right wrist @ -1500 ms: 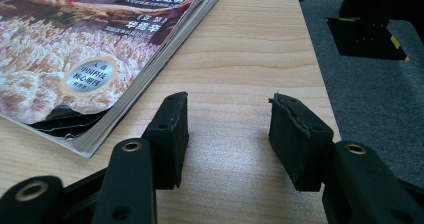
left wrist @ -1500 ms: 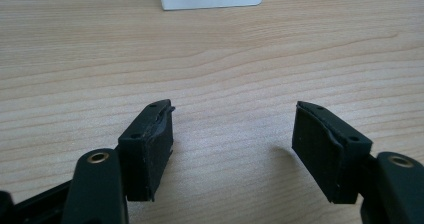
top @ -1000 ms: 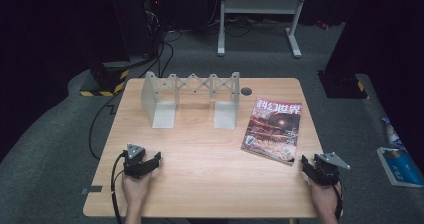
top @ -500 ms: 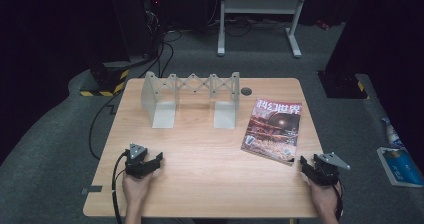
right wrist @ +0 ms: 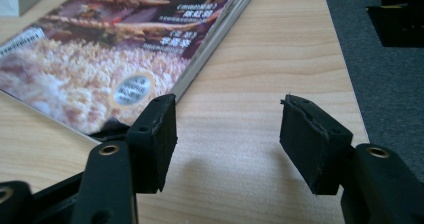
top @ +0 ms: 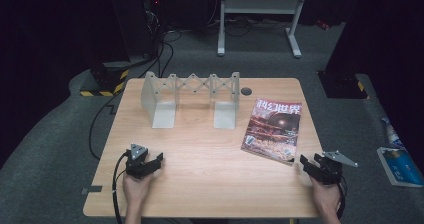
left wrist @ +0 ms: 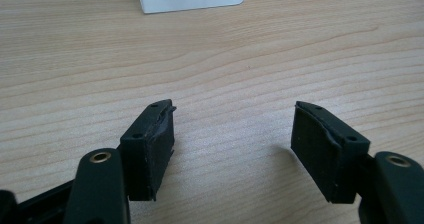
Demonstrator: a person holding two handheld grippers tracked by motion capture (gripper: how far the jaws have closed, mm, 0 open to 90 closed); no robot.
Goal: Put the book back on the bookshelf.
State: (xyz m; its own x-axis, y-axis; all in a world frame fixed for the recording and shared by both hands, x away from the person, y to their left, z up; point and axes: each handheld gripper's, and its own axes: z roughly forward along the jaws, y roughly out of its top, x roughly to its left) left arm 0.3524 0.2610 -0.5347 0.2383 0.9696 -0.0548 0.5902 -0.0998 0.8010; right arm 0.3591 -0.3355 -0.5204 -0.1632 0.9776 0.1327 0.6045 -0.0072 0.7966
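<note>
A magazine (top: 272, 129) with a reddish cover lies flat on the right half of the wooden table (top: 210, 179). In the right gripper view its near corner (right wrist: 125, 59) sits just ahead of my left jaw. My right gripper (top: 306, 165) rests at the table's front right, open and empty, just off the magazine's corner. A white expanding rack (top: 192, 96) stands upright at the back left. At the front left my left gripper (top: 152, 161) is held low over bare wood, jaws wide apart (left wrist: 232, 134), with nothing between them.
A small dark disc (top: 245, 91) lies near the back edge. The table's right edge (right wrist: 345, 74) runs close beside my right gripper, with grey carpet beyond. On the floor to the right lies a blue and white packet (top: 397, 159). Cables (top: 100, 129) trail off at the left.
My right gripper has edged slightly left toward the magazine's corner. The left gripper has barely moved.
</note>
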